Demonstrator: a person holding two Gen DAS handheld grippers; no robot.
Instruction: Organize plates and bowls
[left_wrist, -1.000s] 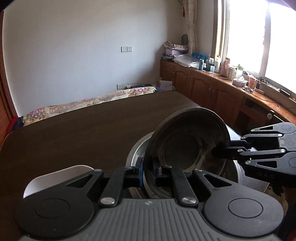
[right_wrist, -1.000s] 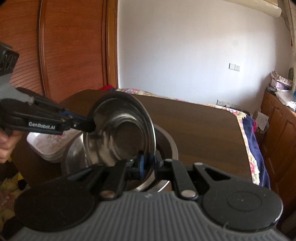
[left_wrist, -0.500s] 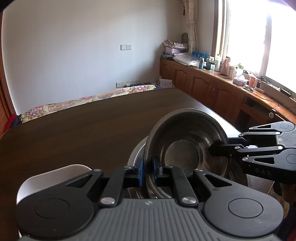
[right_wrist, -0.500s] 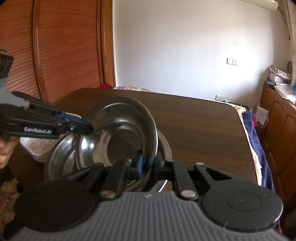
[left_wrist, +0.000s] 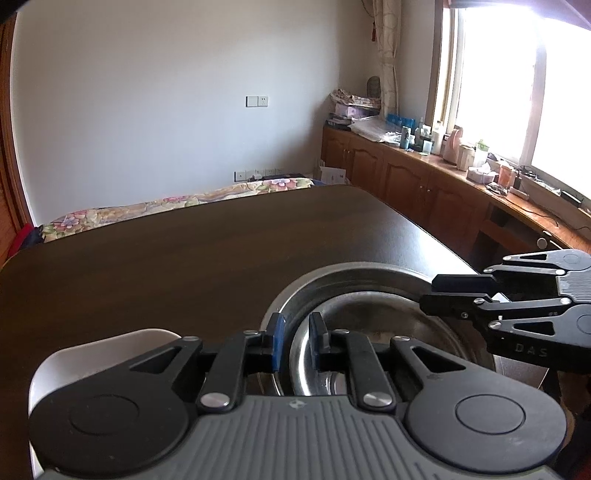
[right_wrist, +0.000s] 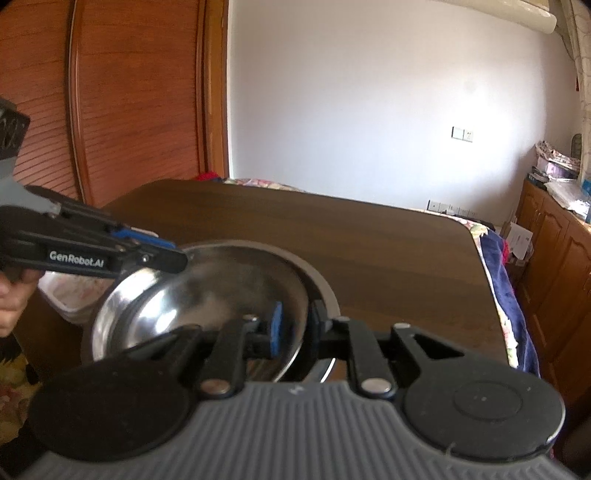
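A small steel bowl (left_wrist: 373, 332) (right_wrist: 207, 299) lies nested inside a larger steel bowl (left_wrist: 332, 280) (right_wrist: 321, 284) on the dark wooden table (left_wrist: 184, 266). My left gripper (left_wrist: 295, 341) has its jaws parted, one finger on each side of the small bowl's near rim. My right gripper (right_wrist: 295, 328) straddles the opposite rim with its jaws parted too; it also shows at the right of the left wrist view (left_wrist: 428, 297). The left gripper shows at the left of the right wrist view (right_wrist: 177, 256).
A white floral dish (right_wrist: 70, 295) sits at the table's left near corner, and shows as a white rim in the left wrist view (left_wrist: 74, 362). Wooden cabinets (left_wrist: 424, 192) with clutter run under the window. A wooden wardrobe (right_wrist: 129, 110) stands behind the table.
The small bowl has come down from an upright tilt to lie flat inside the larger bowl. Both grippers have lowered with it and their jaws have opened off its rim.
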